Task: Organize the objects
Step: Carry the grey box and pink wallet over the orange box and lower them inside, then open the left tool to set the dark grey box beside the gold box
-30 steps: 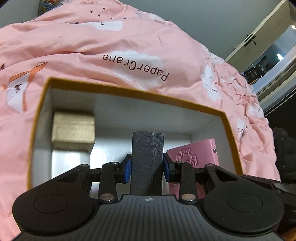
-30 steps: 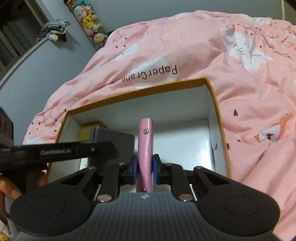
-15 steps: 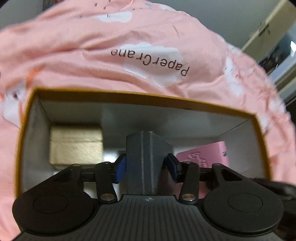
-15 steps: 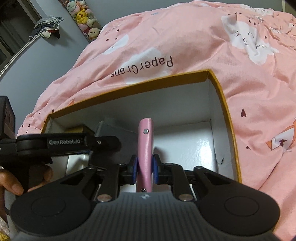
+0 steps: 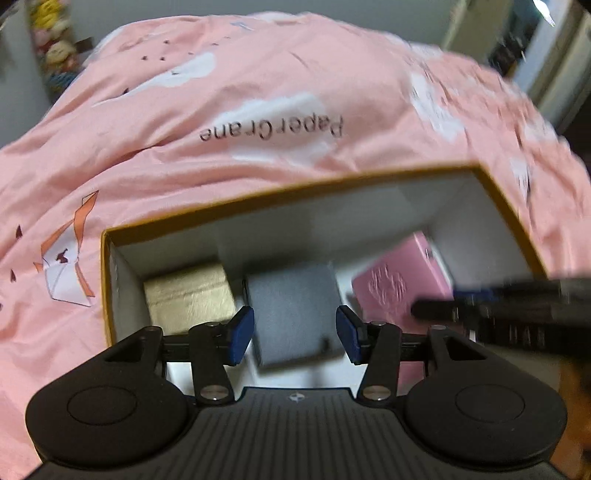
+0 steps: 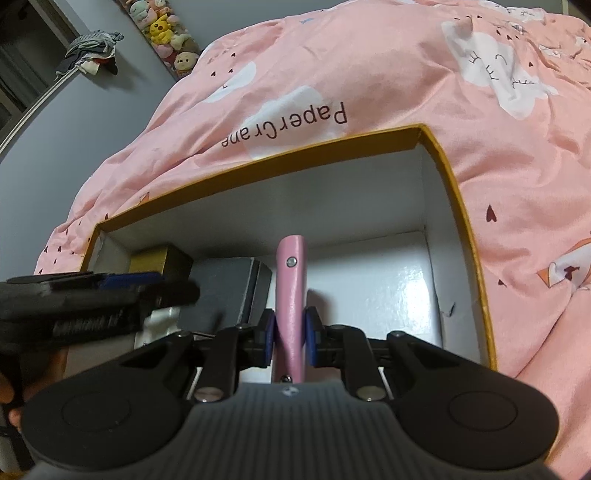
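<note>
A yellow-rimmed white box [image 5: 288, 192] [image 6: 447, 170] lies open on the pink bed. Inside it, in the left wrist view, a gold box [image 5: 188, 295] sits at the left, a grey box [image 5: 295, 314] in the middle and a pink case [image 5: 399, 280] at the right. My left gripper [image 5: 294, 334] is open, its blue pads apart on either side of the grey box and above it. My right gripper [image 6: 290, 334] is shut on the pink case [image 6: 291, 295], held upright on edge inside the box. The grey box [image 6: 229, 291] and gold box [image 6: 162, 260] show left of it.
A pink duvet [image 5: 258, 110] [image 6: 369, 74] printed with clouds and "PaperCrane" surrounds the box. The right half of the box floor [image 6: 369, 291] is bare white. Plush toys [image 6: 166, 29] line the far wall. The other gripper crosses each view at the side [image 6: 92, 299] [image 5: 517, 306].
My left gripper has opened and let go of the grey box, which now lies in the box, and has drawn back and up. The right gripper still holds the pink case.
</note>
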### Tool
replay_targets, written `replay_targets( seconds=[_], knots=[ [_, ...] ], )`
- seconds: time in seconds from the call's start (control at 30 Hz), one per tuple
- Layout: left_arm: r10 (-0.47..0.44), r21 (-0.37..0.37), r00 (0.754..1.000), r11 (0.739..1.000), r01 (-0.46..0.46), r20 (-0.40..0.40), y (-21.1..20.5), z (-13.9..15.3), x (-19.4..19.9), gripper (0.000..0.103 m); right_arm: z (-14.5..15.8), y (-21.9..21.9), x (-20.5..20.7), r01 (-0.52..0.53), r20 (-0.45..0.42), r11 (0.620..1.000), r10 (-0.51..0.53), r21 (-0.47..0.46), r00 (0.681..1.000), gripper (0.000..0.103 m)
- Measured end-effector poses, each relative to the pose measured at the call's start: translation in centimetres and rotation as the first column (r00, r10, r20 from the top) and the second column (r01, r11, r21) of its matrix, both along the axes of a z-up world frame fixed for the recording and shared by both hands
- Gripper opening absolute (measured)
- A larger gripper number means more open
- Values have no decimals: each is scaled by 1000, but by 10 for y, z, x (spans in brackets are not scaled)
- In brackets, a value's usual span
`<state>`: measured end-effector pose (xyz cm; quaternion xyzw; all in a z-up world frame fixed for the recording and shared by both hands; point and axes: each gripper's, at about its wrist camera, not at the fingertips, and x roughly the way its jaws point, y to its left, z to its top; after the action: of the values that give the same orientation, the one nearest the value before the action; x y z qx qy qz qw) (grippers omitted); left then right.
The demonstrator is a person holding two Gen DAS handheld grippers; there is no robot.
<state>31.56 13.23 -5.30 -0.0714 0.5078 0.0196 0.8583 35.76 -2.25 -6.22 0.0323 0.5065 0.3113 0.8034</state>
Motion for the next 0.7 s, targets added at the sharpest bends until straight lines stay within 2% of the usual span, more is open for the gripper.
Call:
replay_targets(
  seconds=[0.1, 0.23, 0.4, 0.6, 0.7],
  knots=[
    [-54, 33, 997, 998, 56, -46, -7, -6, -7, 58, -1, 6, 1, -5, -2, 1000, 5, 1, 1000, 18],
    [-55, 24, 995, 998, 57, -81, -7, -15, -11, 58, -1, 17, 2, -13, -5, 1000, 13, 13, 1000, 18],
    [-50, 23, 995, 998, 52, -81, -4, -24, -9, 58, -1, 29, 5, -18, 5, 999, 18, 31, 1000, 18],
    [-32, 92, 996, 995, 40, -86, -10, -32, -4, 56, 3, 33, 7, -22, 32, 999, 21, 23, 999, 18],
    [-17, 95, 997, 995, 24, -75, -11, -35, -1, 56, 4, 30, 5, -20, 42, 1000, 19, 18, 999, 18]
  ],
)
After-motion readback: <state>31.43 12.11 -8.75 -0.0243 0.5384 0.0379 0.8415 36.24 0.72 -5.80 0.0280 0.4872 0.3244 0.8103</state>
